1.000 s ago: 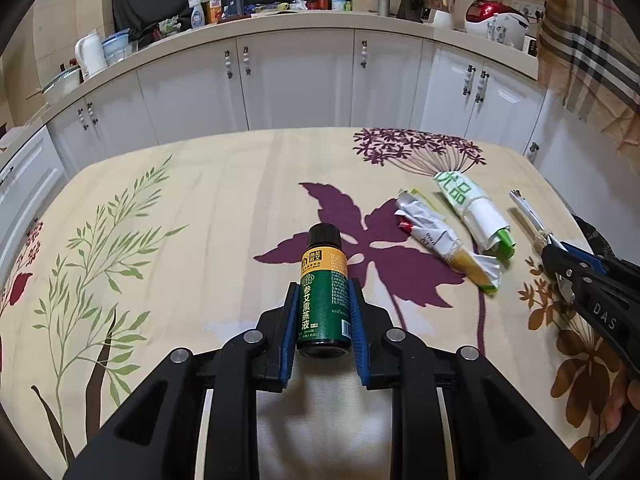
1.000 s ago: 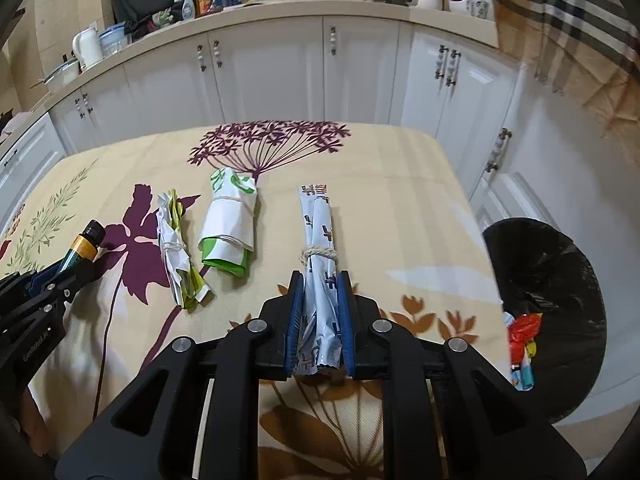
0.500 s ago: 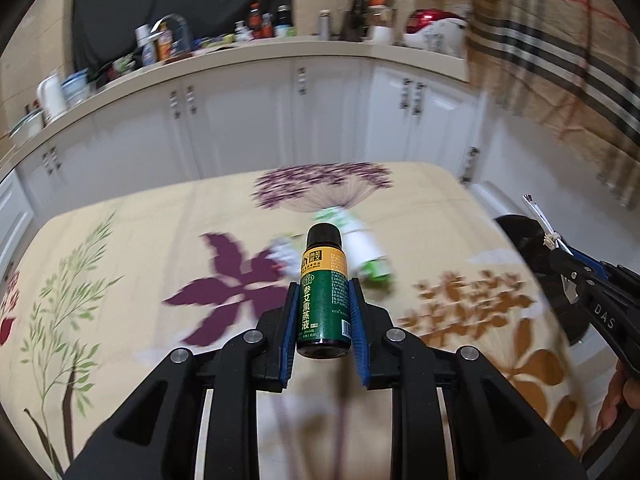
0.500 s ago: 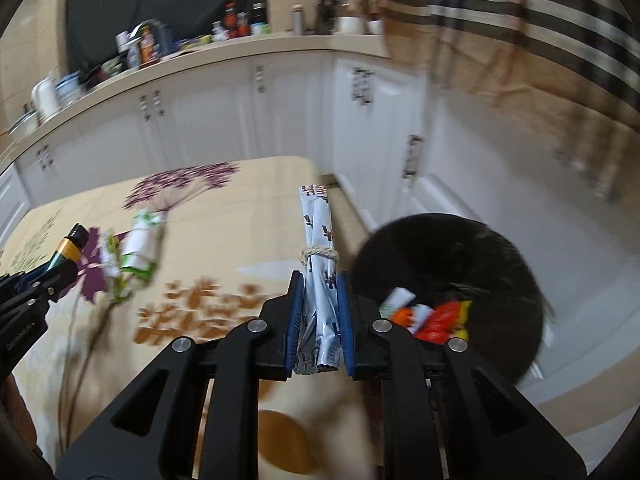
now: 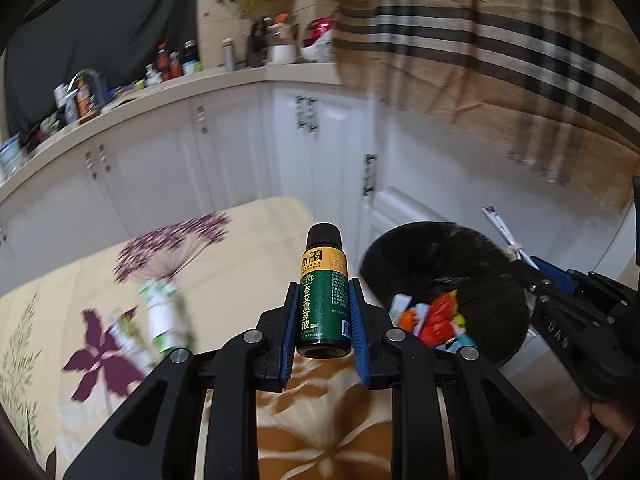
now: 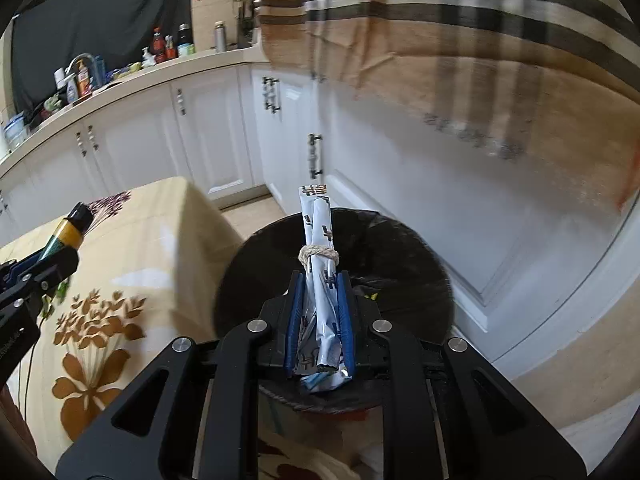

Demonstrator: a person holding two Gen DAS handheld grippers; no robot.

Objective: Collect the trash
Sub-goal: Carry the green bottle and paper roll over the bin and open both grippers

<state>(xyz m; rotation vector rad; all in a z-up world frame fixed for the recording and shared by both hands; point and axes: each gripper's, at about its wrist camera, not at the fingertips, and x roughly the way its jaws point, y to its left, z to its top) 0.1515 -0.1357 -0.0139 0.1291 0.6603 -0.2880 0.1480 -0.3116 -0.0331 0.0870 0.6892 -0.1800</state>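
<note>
Over the bin (image 6: 400, 264), right tongs (image 6: 319, 312) grip wrapper roll (image 6: 318, 240); left tongs (image 5: 323, 316) clamp bottle (image 5: 323, 292). Release once centred above the opening.

I observed a small green bottle (image 5: 323, 300) with a yellow band and black cap, clamped at its base, pointing forward above the floral tablecloth's edge. A rolled white-and-blue wrapper (image 6: 320, 264), bound by twine, was gripped at its lower end above the black-lined bin (image 6: 400, 264). The bin held orange, red and white packets (image 5: 434, 322). Two blurred wrappers (image 5: 162, 316) lay on the cloth.
</note>
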